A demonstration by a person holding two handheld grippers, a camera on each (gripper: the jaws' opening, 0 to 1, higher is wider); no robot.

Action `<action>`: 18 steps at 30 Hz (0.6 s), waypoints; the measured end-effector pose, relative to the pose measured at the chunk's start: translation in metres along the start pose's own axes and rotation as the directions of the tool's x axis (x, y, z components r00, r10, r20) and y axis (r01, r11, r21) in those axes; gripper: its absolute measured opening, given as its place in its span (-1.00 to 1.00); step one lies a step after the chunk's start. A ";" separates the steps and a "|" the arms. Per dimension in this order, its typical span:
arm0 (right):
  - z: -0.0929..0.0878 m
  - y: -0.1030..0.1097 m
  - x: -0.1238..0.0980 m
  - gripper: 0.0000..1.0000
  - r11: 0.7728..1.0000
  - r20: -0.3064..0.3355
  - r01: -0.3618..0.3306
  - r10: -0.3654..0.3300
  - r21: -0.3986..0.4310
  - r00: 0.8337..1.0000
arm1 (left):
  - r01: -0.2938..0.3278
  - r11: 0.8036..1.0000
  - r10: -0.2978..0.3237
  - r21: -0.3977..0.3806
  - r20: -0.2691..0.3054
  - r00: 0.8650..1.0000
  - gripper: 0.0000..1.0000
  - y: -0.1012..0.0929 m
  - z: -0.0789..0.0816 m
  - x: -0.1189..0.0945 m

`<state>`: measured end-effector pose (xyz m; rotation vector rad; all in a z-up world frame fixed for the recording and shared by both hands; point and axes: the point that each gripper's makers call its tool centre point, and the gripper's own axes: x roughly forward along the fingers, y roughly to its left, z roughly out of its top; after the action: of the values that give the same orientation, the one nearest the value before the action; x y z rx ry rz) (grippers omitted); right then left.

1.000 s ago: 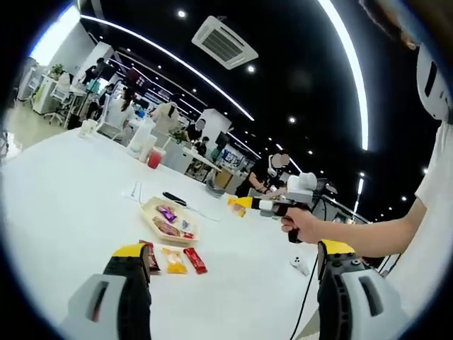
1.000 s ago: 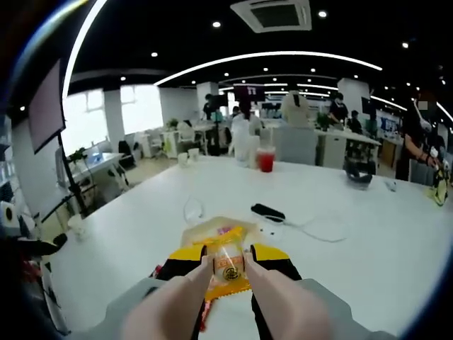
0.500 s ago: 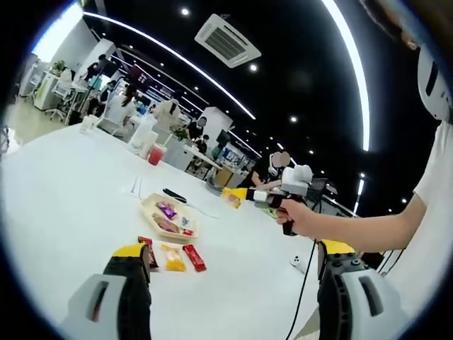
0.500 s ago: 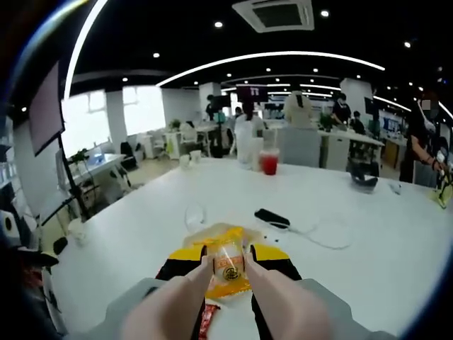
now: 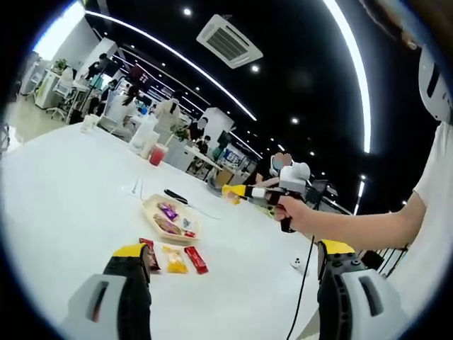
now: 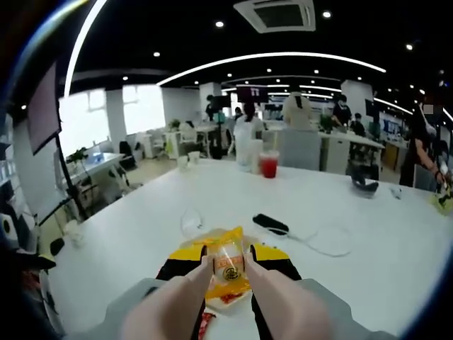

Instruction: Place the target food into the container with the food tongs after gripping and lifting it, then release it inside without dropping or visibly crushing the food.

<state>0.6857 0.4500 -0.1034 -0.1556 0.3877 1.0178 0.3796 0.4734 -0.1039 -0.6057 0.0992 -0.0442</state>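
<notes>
- While carried in the air above the white table (image 6: 382, 241), sits pinched between the right gripper (image 6: 228, 268) jaws: a yellow snack packet (image 6: 228, 273), clamped at its middle, wrapper not visibly squashed.
- From the left gripper view, seen out over the table beyond the shallow container (image 5: 170, 219), right gripper (image 5: 239, 192) in the person's hand (image 5: 297, 214), packet at its tip.
- Already in the container: a few wrapped snacks, purple and red.
- Still on the table just beside it: a red bar (image 5: 196, 259), a yellow packet (image 5: 173, 259) and a dark red one (image 5: 150, 253) near the left gripper (image 5: 233, 283).
- Left gripper: jaws spread wide, nothing between them.
- By judgement, gripped and lifted; left to do: bring over the container, lower, let go gently inside.
- In the right gripper view, container mostly hidden under the packet, so exact alignment cannot be told.
</notes>
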 end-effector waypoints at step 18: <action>0.016 -0.009 0.025 -0.54 1.000 0.008 -0.008 0.008 0.002 1.000 | -0.035 0.999 0.035 0.003 -0.006 0.999 0.98 0.009 0.001 -0.002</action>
<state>0.7089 0.4698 -0.0990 -0.1477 0.3825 1.0258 0.3782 0.4816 -0.1084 -0.6009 0.1155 -0.0126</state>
